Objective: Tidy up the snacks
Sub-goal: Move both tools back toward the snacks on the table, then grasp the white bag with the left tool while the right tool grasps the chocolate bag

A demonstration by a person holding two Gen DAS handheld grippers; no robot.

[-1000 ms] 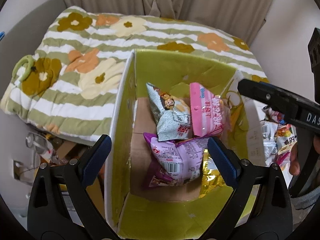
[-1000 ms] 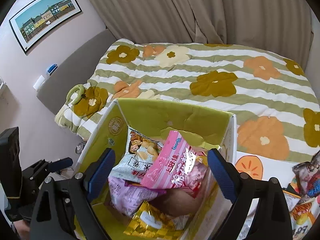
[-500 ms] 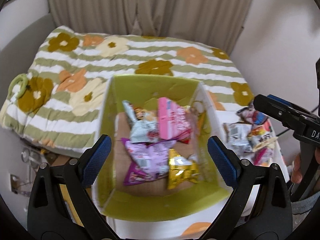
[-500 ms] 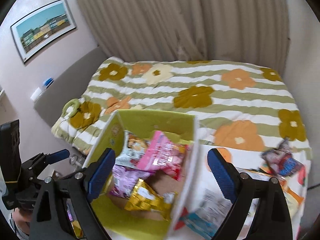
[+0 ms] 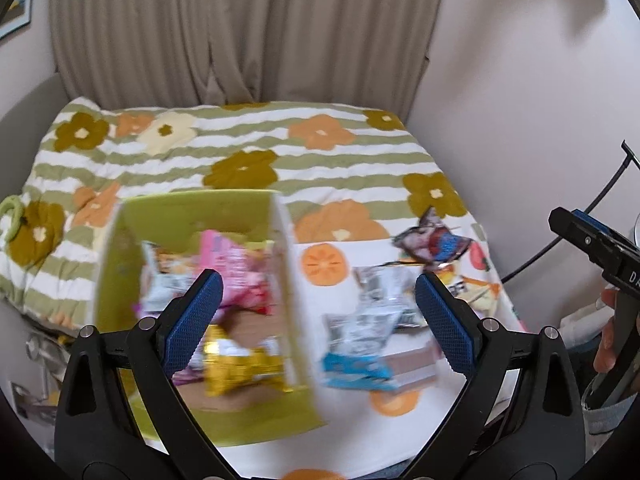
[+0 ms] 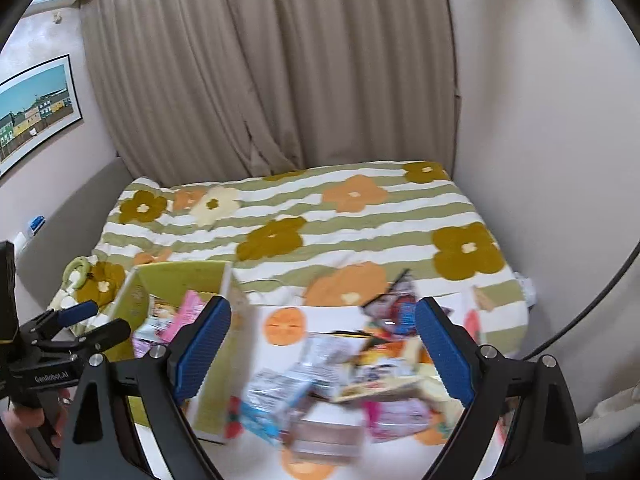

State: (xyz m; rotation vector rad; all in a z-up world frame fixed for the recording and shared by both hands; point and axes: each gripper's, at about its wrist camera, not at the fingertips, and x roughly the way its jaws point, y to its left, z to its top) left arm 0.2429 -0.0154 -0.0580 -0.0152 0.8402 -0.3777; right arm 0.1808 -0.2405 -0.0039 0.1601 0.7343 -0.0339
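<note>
A yellow-green cardboard box (image 5: 192, 216) stands on the white table, also in the right wrist view (image 6: 176, 276). It holds several snack bags: a pink one (image 5: 236, 268), a silver one (image 5: 160, 280), a gold one (image 5: 236, 364). A pile of loose snack bags (image 5: 368, 320) lies to its right, also in the right wrist view (image 6: 360, 376). My left gripper (image 5: 318, 320) is open and empty above the box's right wall. My right gripper (image 6: 322, 348) is open and empty above the loose pile.
A bed with a green-striped flower blanket (image 5: 248, 148) lies behind the table. Beige curtains (image 6: 260, 80) hang at the back. A wall (image 5: 520, 80) is close on the right. The white tablecloth has orange fruit prints (image 5: 322, 264).
Both grippers have pulled back and swung right, away from the box interior. The loose snack pile has come into view between the fingers. Both stay open and empty.
</note>
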